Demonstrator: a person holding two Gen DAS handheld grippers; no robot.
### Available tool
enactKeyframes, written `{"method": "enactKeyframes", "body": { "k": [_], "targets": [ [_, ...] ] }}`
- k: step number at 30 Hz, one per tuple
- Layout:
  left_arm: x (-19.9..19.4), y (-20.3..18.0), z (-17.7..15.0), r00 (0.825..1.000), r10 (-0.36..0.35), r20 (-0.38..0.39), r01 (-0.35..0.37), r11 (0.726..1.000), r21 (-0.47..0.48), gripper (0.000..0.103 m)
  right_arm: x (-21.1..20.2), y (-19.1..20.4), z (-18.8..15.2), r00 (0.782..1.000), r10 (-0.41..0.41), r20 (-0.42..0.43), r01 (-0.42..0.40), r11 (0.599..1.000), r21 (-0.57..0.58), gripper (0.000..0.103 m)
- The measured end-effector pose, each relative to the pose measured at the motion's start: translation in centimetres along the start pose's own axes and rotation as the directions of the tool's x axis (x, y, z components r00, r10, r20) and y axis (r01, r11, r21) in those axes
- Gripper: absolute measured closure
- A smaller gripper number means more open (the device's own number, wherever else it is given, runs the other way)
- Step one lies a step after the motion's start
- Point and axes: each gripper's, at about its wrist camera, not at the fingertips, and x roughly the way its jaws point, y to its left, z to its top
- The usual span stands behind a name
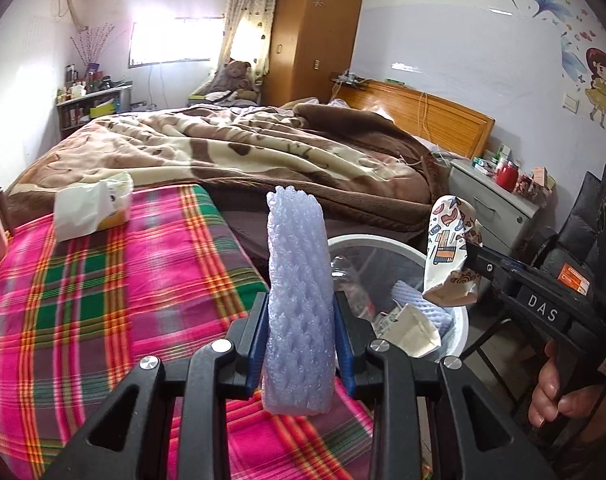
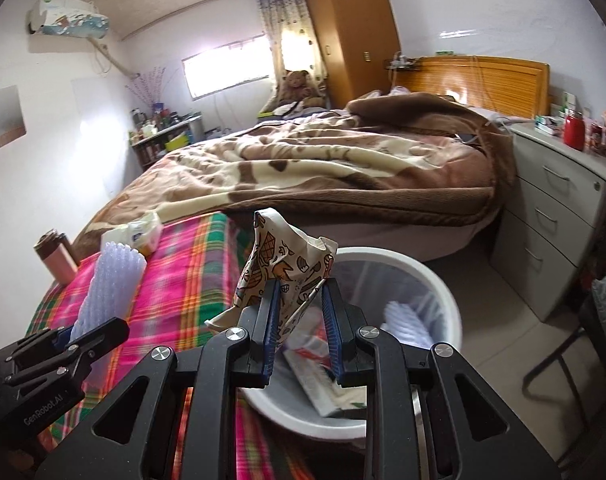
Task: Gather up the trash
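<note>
While the right gripper [image 2: 299, 320] pinches a paper cup [image 2: 281, 268] over the bin [image 2: 447, 300], it should spread only once the cup is inside the rim. Left gripper [image 1: 301, 336] clamps a foam net [image 1: 297, 304] above the plaid cloth [image 1: 103, 300], left of the bin. Bin contents are blurred; its near rim is hidden.

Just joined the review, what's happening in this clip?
A person with two handheld grippers is collecting trash in a bedroom. The left gripper is shut on a lavender foam net sleeve, held upright over the plaid cloth. The right gripper is shut on a crumpled printed paper wrapper above the white trash bin, which already holds some trash. Neither piece is dropped yet.
</note>
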Motion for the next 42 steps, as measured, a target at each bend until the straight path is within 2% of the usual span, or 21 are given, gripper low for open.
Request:
{"method": "enactKeyframes", "body": {
  "k": [10, 17, 21, 28, 29, 31, 32, 33, 35, 37, 39, 42],
  "targets": [
    [3.7, -3.8, 0.4, 0.997, -0.047, -0.057, 0.05, 0.997, 0.059, 0.071, 2.0, -2.9, -0.9, 0.992, -0.107, -0.067, 0.107, 0.994, 0.007, 0.081],
    [5.5, -6.2, 0.3, 0.994, -0.072, -0.088, 0.08, 0.992, 0.101, 0.071, 2.9, -4.5, -1.5, 0.985, -0.128, -0.118, 0.129, 0.992, 0.002, 0.081],
    [6.3, -7.4, 0.3, 0.995, -0.053, -0.087, 0.064, 0.989, 0.134, 0.071, 3.4, -5.3, -1.6, 0.981, -0.137, -0.139, 0.138, 0.99, 0.002, 0.081],
    [7.7, -8.5, 0.2, 0.989, -0.076, -0.128, 0.094, 0.986, 0.138, 0.07, 4.2, -6.2, -1.9, 0.975, -0.138, -0.174, 0.14, 0.99, 0.0, 0.08],
    [7.8, -8.5, 0.2, 0.989, -0.074, -0.131, 0.092, 0.986, 0.138, 0.067, 4.4, -6.2, -1.8, 0.974, -0.138, -0.179, 0.14, 0.99, -0.001, 0.08],
    [7.7, -8.5, 0.2, 0.989, -0.076, -0.128, 0.092, 0.987, 0.13, 0.055, 4.3, -6.3, -1.8, 0.974, -0.135, -0.183, 0.137, 0.991, -0.001, 0.08],
    [7.7, -8.4, 0.2, 0.989, -0.076, -0.124, 0.092, 0.988, 0.126, 0.045, 4.3, -6.3, -1.8, 0.974, -0.133, -0.184, 0.135, 0.991, -0.002, 0.08],
    [7.6, -8.4, 0.2, 0.99, -0.076, -0.121, 0.091, 0.988, 0.122, 0.042, 4.3, -6.3, -1.8, 0.973, -0.135, -0.186, 0.137, 0.991, -0.005, 0.08],
    [7.5, -8.3, 0.3, 0.99, -0.079, -0.118, 0.093, 0.989, 0.119, 0.042, 4.2, -6.1, -1.8, 0.972, -0.143, -0.185, 0.144, 0.99, -0.01, 0.078],
    [7.3, -8.2, 0.3, 0.99, -0.073, -0.118, 0.087, 0.989, 0.117, 0.041, 4.0, -6.2, -1.8, 0.973, -0.139, -0.184, 0.142, 0.99, 0.001, 0.064],
    [7.2, -8.1, 0.2, 0.99, -0.074, -0.119, 0.087, 0.99, 0.111, 0.039, 4.0, -6.3, -1.7, 0.976, -0.127, -0.179, 0.132, 0.991, 0.013, 0.057],
    [6.9, -7.9, 0.1, 0.99, -0.075, -0.12, 0.088, 0.99, 0.106, 0.037, 3.6, -6.1, -1.7, 0.977, -0.128, -0.169, 0.132, 0.991, 0.014, 0.056]
  ]
}}
